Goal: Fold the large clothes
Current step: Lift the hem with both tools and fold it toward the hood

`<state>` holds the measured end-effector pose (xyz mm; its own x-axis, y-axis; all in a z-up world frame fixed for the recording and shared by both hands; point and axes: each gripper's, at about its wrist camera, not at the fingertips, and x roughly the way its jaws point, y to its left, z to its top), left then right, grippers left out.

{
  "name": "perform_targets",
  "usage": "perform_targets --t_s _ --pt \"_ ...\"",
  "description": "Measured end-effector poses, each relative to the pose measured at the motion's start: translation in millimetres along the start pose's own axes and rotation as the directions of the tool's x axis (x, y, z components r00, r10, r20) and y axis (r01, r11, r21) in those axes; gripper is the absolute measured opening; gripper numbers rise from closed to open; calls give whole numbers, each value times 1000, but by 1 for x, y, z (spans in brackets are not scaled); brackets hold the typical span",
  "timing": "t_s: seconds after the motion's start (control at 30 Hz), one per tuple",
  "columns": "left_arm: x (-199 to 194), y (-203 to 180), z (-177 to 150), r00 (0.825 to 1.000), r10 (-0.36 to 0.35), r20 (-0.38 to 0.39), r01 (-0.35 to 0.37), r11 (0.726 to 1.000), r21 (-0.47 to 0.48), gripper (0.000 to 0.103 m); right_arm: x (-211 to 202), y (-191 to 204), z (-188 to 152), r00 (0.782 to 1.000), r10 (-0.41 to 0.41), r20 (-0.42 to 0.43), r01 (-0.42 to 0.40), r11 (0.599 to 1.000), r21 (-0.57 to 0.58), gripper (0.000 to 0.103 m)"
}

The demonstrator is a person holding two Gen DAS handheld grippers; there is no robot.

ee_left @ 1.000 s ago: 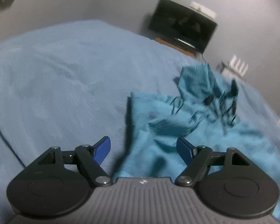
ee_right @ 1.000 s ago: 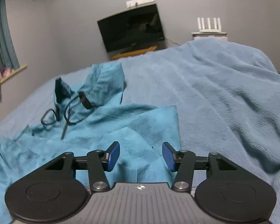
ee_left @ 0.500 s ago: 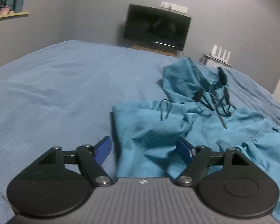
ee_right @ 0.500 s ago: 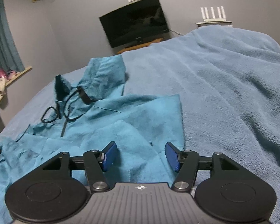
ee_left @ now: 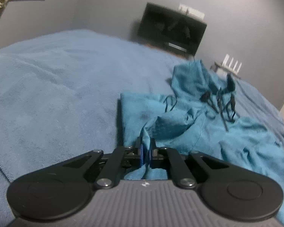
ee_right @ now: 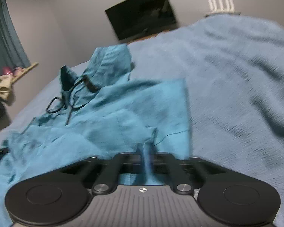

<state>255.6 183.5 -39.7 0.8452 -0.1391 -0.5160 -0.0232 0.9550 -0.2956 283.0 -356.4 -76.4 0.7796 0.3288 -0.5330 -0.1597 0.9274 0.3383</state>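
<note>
Teal hooded garment (ee_left: pixel 208 130) lies rumpled on blue-blanketed bed (ee_left: pixel 56 94); left gripper (ee_left: pixel 145 154) and right gripper (ee_right: pixel 146 156) fingers, just closed, each pinch a fold of its near hem.

Teal hoodie (ee_left: pixel 208 132) w/ black drawcords (ee_left: pixel 225 104); plain lt-blue blanket (ee_left: pixel 56 94); grey wall (ee_left: pixel 104 5); black TV (ee_left: pixel 172 28).

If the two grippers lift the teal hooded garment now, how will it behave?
The teal hooded garment will probably sag between the left gripper and right gripper, since it lies crumpled. Its black drawcords will likely dangle. It looks thin, so probably light.
</note>
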Motion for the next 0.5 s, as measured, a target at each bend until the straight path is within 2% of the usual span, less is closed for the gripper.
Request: perform_targets --t_s 0.1,0.23,0.3,0.37,0.43,0.5 --pt "-17 -6 4 996 -25 91 28 999 -29 0 -23 13 4 993 5 122 1 998 -56 2" --pt "-30 -17 13 979 -47 199 51 999 -15 0 -46 25 14 966 56 254 -37 996 -79 2" --pt "-24 -18 17 980 -34 197 41 999 -27 0 -45 21 16 964 59 261 -45 997 -60 2" --pt "-8 -16 19 985 -2 175 8 999 -36 0 -42 19 13 959 24 281 -9 998 -55 2" --pt "6 -13 23 986 24 166 -15 999 -52 0 -37 18 16 949 -5 315 19 999 -40 2" --pt "19 -8 29 983 24 180 -4 994 -106 0 -35 20 21 931 -33 363 50 998 -38 1"
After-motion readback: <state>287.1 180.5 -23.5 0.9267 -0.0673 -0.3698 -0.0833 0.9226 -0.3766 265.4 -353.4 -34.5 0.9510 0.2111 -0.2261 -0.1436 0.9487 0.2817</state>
